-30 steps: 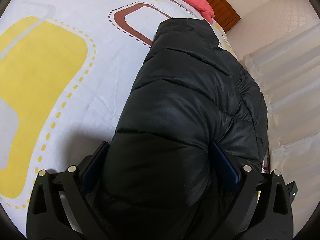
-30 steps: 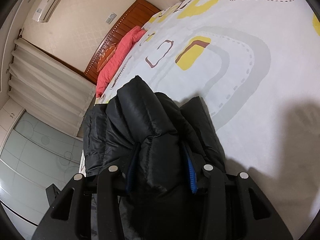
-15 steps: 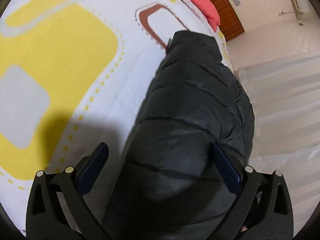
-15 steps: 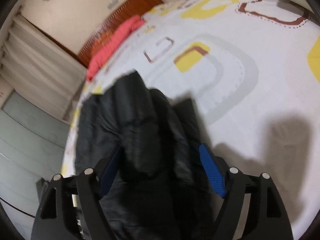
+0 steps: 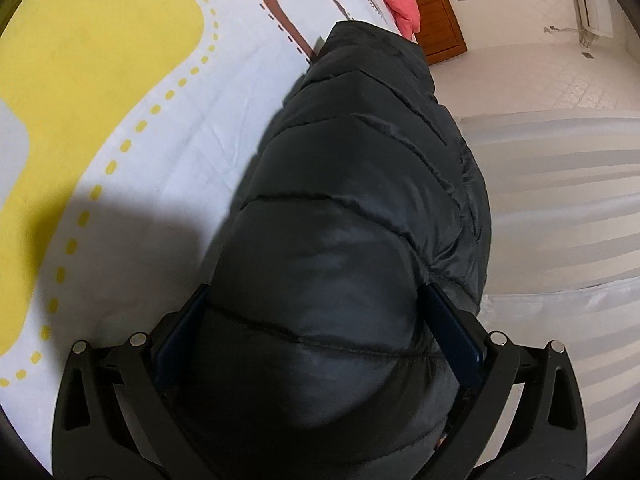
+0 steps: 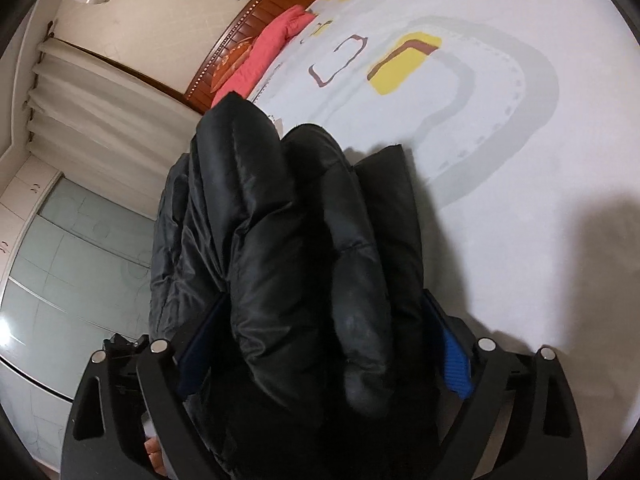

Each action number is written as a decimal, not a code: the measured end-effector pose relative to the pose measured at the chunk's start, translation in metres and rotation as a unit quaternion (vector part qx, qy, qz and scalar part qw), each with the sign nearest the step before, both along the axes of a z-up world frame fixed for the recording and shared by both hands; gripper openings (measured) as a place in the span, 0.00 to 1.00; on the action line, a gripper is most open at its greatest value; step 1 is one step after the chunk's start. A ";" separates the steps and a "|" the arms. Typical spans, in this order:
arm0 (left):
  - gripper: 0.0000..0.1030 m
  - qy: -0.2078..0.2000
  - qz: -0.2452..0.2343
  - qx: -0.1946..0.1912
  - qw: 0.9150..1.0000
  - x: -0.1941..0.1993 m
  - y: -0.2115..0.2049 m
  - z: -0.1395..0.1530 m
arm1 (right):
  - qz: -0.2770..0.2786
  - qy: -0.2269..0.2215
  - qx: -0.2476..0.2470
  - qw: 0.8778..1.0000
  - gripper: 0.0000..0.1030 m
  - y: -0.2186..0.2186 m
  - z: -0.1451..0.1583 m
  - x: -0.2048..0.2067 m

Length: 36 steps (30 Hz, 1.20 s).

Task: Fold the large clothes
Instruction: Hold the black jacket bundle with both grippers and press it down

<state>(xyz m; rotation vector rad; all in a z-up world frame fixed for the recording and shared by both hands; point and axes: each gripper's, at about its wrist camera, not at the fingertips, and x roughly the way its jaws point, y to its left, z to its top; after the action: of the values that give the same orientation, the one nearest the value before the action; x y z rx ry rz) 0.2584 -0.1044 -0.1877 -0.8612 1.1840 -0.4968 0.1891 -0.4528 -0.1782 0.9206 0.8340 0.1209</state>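
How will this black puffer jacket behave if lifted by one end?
Likely floppy: the black puffer jacket lies in soft quilted folds. Probably light for its bulk and springy, so folds may puff open. Its shiny shell looks slippery.

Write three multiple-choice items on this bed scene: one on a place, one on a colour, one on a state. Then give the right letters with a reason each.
1. Where does the black puffer jacket lie?
A. on the floor
B. on the bedspread, near its edge by the curtain
C. over the headboard

2. What colour is the pillow by the headboard?
A. coral red
B. green
C. grey

3. How does the right gripper stand?
A. shut tight, nothing between its fingers
B. wide apart, with jacket folds between its fingers
C. out of view

Answers:
1 B: the left wrist view shows the jacket on the patterned bedspread, with the curtain just past it.
2 A: the pillow shows coral red in both views.
3 B: its jaws have just been opening, and the blue pads stand either side of the padded folds.
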 end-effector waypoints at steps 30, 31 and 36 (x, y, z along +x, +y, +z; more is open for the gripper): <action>0.67 -0.090 0.032 0.074 0.993 0.016 0.083 0.079 | 0.028 -0.086 0.078 0.993 0.42 0.076 0.031 0.044; 0.67 -0.089 0.036 0.077 0.992 0.021 0.090 0.080 | 0.032 -0.084 0.083 0.992 0.42 0.082 0.030 0.052; 0.67 -0.067 0.055 0.085 0.993 0.043 0.124 0.065 | 0.051 -0.065 0.099 0.992 0.42 0.106 0.017 0.083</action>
<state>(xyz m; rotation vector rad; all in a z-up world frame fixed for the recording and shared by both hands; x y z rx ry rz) 0.3015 0.0197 -0.1226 -0.7300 1.0342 -0.3534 0.2718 -0.3465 -0.1609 1.0450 0.7572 0.3544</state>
